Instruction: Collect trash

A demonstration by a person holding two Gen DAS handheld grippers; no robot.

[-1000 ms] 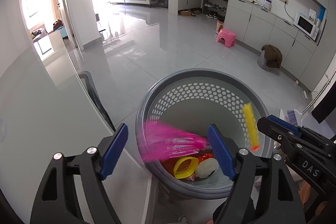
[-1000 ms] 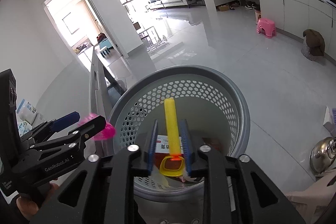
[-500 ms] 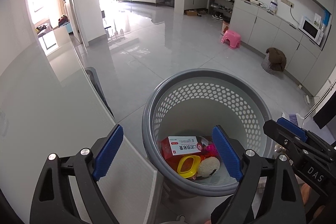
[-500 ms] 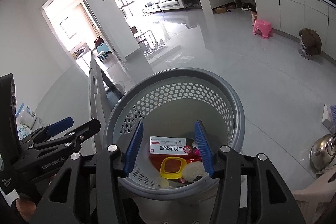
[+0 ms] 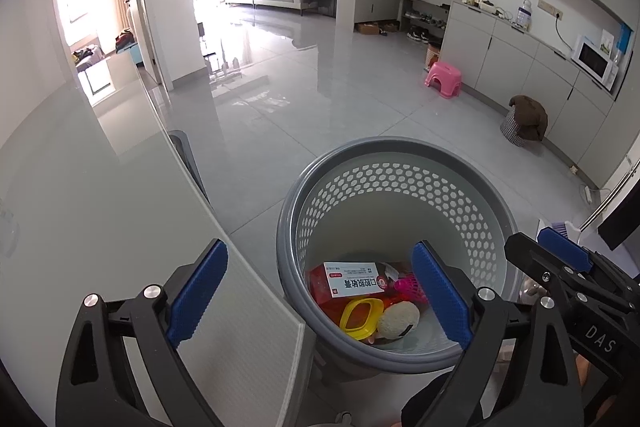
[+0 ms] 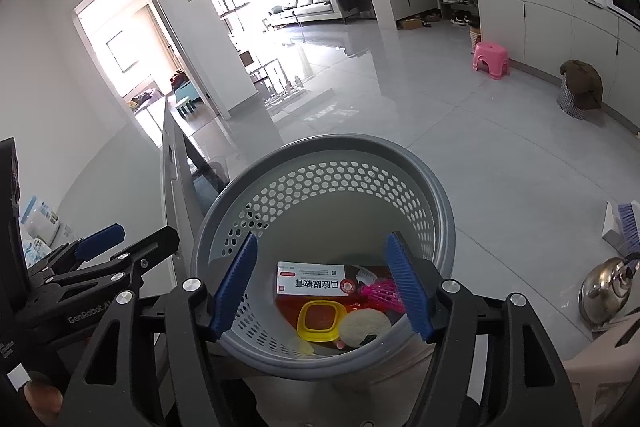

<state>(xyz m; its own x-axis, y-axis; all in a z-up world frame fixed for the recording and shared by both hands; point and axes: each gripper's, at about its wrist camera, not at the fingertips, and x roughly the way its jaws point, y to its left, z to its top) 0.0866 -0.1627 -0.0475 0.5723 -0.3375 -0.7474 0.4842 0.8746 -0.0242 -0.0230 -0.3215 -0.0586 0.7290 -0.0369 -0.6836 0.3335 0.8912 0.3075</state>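
A grey perforated trash basket (image 5: 496, 203) (image 6: 444, 203) stands on the floor beside the table edge. In it lie a red and white box (image 5: 354, 281) (image 6: 312, 279), a yellow lid (image 5: 360, 317) (image 6: 320, 321), a pale round sponge (image 5: 398, 319) (image 6: 364, 325) and a pink brush (image 5: 410, 285) (image 6: 380, 293). My left gripper (image 5: 318, 299) is open and empty, above the basket's left rim. My right gripper (image 6: 324, 291) is open and empty over the basket. Each gripper also shows in the other view, the right one (image 5: 560, 259) and the left one (image 6: 100, 241).
A grey table top (image 5: 100, 227) lies to the left of the basket. A steel kettle (image 6: 604, 291) sits at the right. A pink stool (image 5: 443, 78), a covered bin (image 5: 522, 121) and cabinets stand farther back across the glossy floor.
The pink brush left my left gripper and the yellow stick left my right gripper; both dropped into the basket. Both grippers opened wide and pulled back slightly.
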